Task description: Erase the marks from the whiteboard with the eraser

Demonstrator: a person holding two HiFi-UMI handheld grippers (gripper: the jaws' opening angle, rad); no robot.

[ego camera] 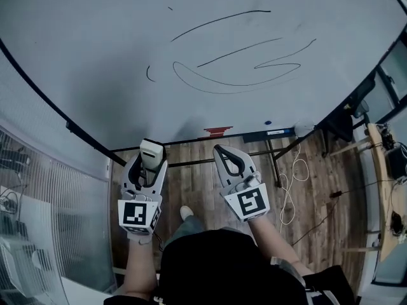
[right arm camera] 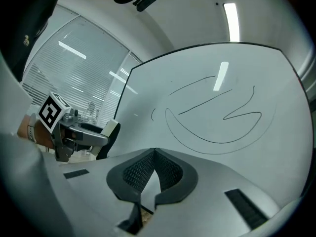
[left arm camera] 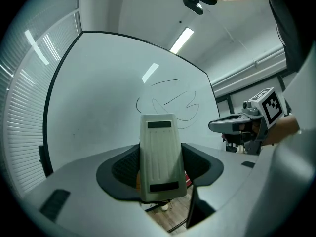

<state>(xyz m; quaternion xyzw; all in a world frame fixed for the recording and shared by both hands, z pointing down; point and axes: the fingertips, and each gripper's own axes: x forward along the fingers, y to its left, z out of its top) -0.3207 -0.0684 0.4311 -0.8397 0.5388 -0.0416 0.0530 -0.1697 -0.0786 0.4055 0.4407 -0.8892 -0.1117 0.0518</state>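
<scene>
A large whiteboard [ego camera: 114, 49] stands ahead with thin black marks [ego camera: 235, 68]: curved lines and a loop right of centre. The same marks [left arm camera: 170, 100] show in the left gripper view, and the marks [right arm camera: 217, 115] fill the board in the right gripper view. My left gripper [ego camera: 151, 154] is shut on a pale cream eraser [ego camera: 152, 152], held upright below the board's lower edge; the eraser [left arm camera: 159, 157] sits between the black pads. My right gripper [ego camera: 224, 152] is shut with nothing in it, beside the left one and off the board.
A tray [ego camera: 267, 134] runs along the board's bottom edge, with a red patch [ego camera: 217, 131] near it. The board's black stand legs [ego camera: 273, 161] and white cables [ego camera: 292, 183] lie on the wooden floor. A glass wall with blinds [ego camera: 44, 189] is at the left.
</scene>
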